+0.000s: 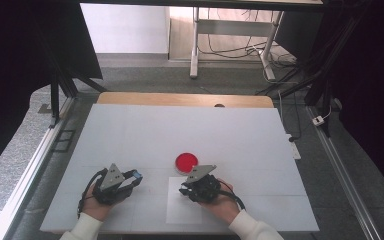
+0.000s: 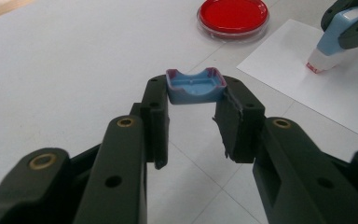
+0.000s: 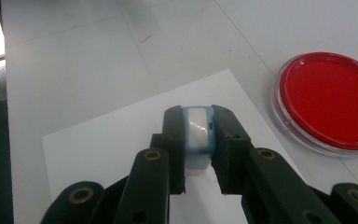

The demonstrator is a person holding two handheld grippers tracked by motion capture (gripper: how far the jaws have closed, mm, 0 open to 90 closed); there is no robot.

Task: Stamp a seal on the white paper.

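in the high view the person's two hands come in from the bottom edge, each with a gripper. the left gripper (image 1: 136, 175) is in the lower left of centre and the right gripper (image 1: 184, 190) is in the lower centre, above a white sheet of paper (image 1: 180, 212) that lies on the white worktop (image 1: 180, 130). a round red dish (image 1: 186, 161) stands on the worktop just above the right gripper in the picture, near the top edge of the paper.

in the left gripper view, the left gripper (image 2: 192, 100) is clenched on a small blue cap (image 2: 196, 86). the cap sits between the two tips in the centre of the frame, its hollow side turned up, with a dark red tint along its rim. the red dish (image 2: 233, 16) is at the top, right of centre, and the paper (image 2: 326, 102) is at the right.

in the right gripper view, the right gripper (image 3: 198, 133) is grasping a light blue stamp (image 3: 198, 135) with a white face, in the centre of the frame. the stamp is over the paper (image 3: 121, 140); whether its lower end touches the paper cannot be told. in the left gripper view the stamp (image 2: 338, 39) is in the upper right corner, its reddish end pointing down at the paper. the red dish (image 3: 331, 100) lies at the right of the right gripper view, beside the paper.
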